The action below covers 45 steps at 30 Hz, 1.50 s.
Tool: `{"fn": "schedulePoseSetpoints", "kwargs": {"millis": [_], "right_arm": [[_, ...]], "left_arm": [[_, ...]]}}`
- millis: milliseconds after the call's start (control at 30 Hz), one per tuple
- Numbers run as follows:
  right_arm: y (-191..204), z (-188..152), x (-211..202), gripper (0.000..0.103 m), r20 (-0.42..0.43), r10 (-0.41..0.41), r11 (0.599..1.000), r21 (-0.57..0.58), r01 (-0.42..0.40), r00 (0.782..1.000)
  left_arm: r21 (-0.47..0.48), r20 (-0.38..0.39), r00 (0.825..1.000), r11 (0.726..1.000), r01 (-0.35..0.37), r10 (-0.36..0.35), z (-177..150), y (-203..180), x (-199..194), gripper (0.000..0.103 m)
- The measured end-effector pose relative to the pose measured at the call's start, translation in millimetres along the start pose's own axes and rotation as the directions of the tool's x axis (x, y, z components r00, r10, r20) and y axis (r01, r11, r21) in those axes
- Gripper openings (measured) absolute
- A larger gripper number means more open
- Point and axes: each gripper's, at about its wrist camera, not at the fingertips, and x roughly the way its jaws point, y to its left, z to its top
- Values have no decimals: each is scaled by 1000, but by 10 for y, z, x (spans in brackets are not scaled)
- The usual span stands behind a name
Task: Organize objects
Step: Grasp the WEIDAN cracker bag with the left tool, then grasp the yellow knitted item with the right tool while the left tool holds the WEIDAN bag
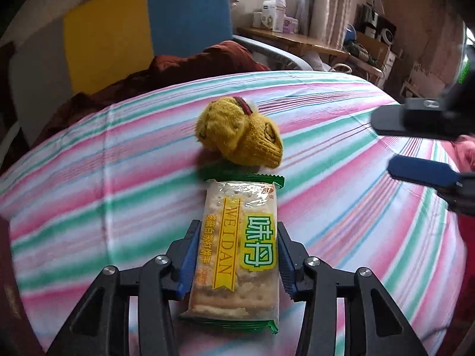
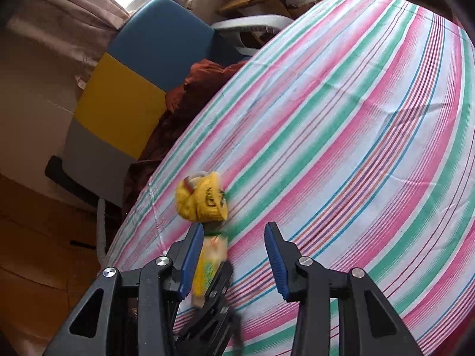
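My left gripper [image 1: 236,228] is shut on a cracker packet [image 1: 236,252], clear with green ends and a yellow "WEIDAN" label, held just above the striped bed sheet [image 1: 118,154]. The packet's far end reaches a rolled yellow sock [image 1: 239,132] lying on the sheet. My right gripper [image 2: 234,231] is open and empty, above the sheet to the right of the packet [image 2: 209,264] and the sock [image 2: 202,198]. Its fingers [image 1: 421,170] show at the right edge of the left wrist view.
A dark red blanket [image 1: 166,71] lies bunched at the bed's far edge. Behind it stands a blue, yellow and grey headboard [image 1: 142,29]. A wooden desk [image 1: 297,40] with boxes is at the back right.
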Motion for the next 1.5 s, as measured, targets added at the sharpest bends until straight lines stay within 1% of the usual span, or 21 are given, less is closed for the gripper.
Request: {"fn": "schedulePoseSetpoints", "kwargs": {"millis": [133, 200, 267, 333, 500, 633, 733, 1000, 1200, 1333, 1367, 1400, 1433, 1500], "right_arm": [[34, -14, 56, 43, -20, -27, 999, -26, 26, 999], [55, -29, 97, 43, -39, -33, 999, -40, 32, 999], [84, -54, 146, 43, -62, -38, 998, -61, 35, 997], [110, -80, 192, 43, -80, -47, 996, -82, 41, 996], [131, -117, 272, 43, -106, -75, 992, -105, 64, 991], [120, -142, 318, 43, -122, -99, 991, -107, 86, 988], [132, -155, 331, 43, -110, -129, 985, -125, 115, 985], [240, -206, 370, 43, -87, -173, 970, -190, 154, 981], [312, -269, 394, 43, -100, -167, 964, -226, 141, 981], [396, -242, 478, 43, -115, -153, 962, -243, 122, 981], [441, -222, 497, 47, -110, -153, 957, -264, 119, 982], [489, -204, 524, 53, -113, -151, 952, -284, 114, 982], [553, -172, 568, 55, -122, -144, 948, -303, 101, 982], [662, -114, 651, 63, -125, -139, 941, -325, 92, 982]], "left_arm": [[-56, -4, 1000, 998, 24, -24, -293, 127, -247, 47], [-47, 11, 1000, 999, 12, -11, -495, 162, -408, 47], [-33, 24, 1000, 999, -4, 5, -623, 177, -494, 47], [-32, 36, 999, 999, -4, 5, -715, 207, -543, 47], [-9, 52, 999, 1000, -16, 16, -736, 156, -510, 48], [-22, 54, 999, 1000, 3, -2, -690, 197, -485, 48], [-20, 58, 998, 1000, 2, -1, -685, 189, -472, 48], [-26, 70, 998, 1000, 10, -8, -694, 199, -454, 48], [-33, 73, 997, 999, 17, -14, -691, 205, -443, 48], [-38, 74, 997, 999, 22, -19, -690, 208, -439, 48], [-38, 74, 997, 999, 22, -20, -692, 207, -439, 48], [-39, 75, 997, 999, 23, -20, -692, 207, -438, 48], [-41, 76, 997, 999, 26, -22, -692, 209, -438, 48], [-47, 77, 997, 998, 33, -29, -691, 219, -438, 49]]}}
